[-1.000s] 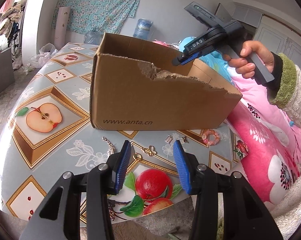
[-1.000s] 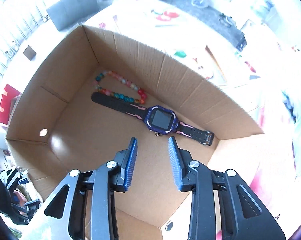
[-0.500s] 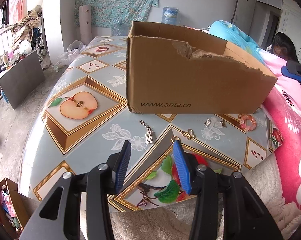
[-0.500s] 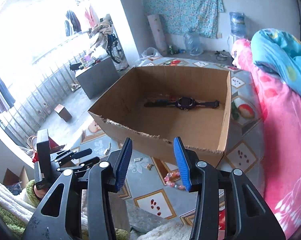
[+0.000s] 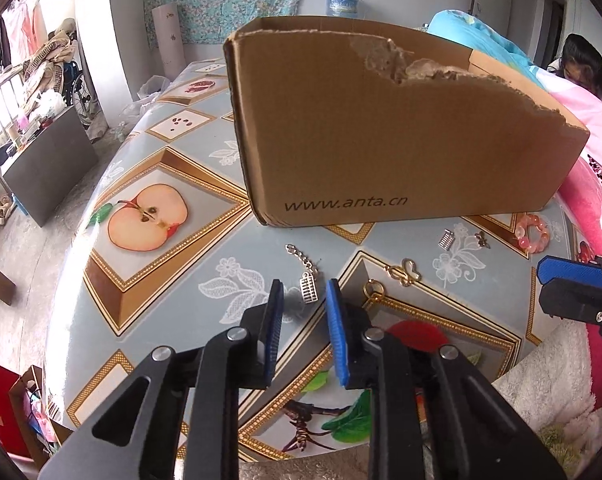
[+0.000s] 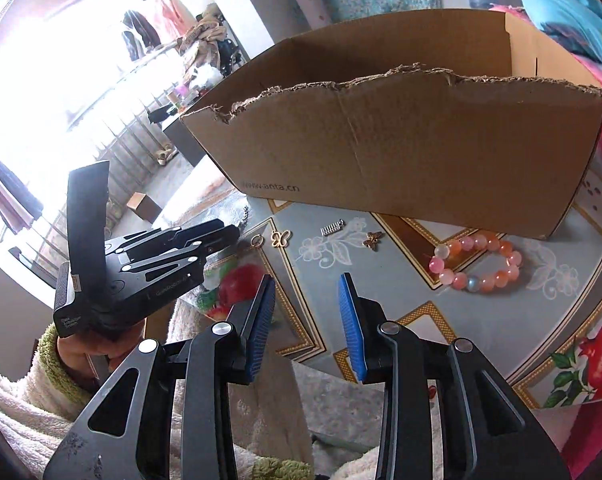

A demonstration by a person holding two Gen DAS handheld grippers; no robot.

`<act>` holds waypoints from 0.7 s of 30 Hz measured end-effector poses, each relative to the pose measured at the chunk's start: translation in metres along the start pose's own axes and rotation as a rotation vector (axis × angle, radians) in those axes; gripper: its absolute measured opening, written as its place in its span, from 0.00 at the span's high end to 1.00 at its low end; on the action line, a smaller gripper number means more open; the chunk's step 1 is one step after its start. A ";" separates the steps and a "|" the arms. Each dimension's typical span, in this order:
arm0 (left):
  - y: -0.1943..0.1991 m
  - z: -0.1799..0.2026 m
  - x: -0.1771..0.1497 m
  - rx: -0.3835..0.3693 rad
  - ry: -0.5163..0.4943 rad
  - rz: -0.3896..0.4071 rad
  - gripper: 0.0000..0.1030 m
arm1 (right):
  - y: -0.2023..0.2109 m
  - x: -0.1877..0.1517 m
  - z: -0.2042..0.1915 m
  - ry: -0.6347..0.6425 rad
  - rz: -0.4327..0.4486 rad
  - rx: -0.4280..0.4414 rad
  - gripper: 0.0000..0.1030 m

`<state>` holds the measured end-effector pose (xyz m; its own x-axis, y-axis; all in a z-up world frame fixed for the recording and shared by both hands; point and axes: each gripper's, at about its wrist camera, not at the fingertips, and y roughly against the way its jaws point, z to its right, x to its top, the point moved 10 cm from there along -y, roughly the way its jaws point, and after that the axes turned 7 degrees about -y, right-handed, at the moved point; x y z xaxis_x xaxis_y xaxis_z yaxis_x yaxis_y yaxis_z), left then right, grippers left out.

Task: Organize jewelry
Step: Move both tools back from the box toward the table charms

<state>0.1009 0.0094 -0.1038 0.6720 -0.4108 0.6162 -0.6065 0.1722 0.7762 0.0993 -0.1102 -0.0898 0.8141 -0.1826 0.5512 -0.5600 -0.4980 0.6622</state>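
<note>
A torn cardboard box (image 5: 389,132) (image 6: 413,148) stands on the fruit-print tablecloth (image 5: 169,280). In front of it lie small pieces: a silver chain with an abacus charm (image 5: 307,284), a gold ring (image 5: 373,290), a gold butterfly (image 5: 405,274) (image 6: 281,238), a small silver charm (image 5: 447,238) (image 6: 333,227), a bronze butterfly (image 6: 373,240) and a pink bead bracelet (image 5: 533,234) (image 6: 477,266). My left gripper (image 5: 303,300) is open, its tips just short of the abacus charm. My right gripper (image 6: 307,300) is open and empty above the table's near edge, left of the bracelet.
A pink and blue quilt (image 5: 597,184) lies right of the table. A dark cabinet (image 5: 45,160) and a clothes rack stand on the left. A water jug (image 5: 343,4) stands by the far wall. A fleece blanket (image 6: 13,392) is at the table's near edge.
The right gripper has pulled out of the box, where a watch and bead string lie, and dropped low in front of it. The left gripper has moved forward to the abacus charm.
</note>
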 end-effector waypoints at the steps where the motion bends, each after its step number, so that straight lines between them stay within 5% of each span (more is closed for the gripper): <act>1: -0.001 0.002 0.001 0.005 -0.009 0.000 0.80 | 0.000 0.001 0.000 -0.001 0.001 -0.001 0.69; 7: -0.003 0.005 0.004 0.027 -0.035 0.015 0.95 | 0.003 -0.006 0.011 -0.004 0.008 -0.030 0.69; 21: -0.001 -0.019 0.005 -0.040 0.097 0.057 0.99 | -0.012 0.001 -0.013 0.076 0.005 -0.013 0.69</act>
<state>0.1128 0.0244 -0.0989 0.6762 -0.3109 0.6679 -0.6286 0.2291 0.7432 0.1051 -0.0934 -0.0908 0.7979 -0.1197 0.5908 -0.5660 -0.4861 0.6659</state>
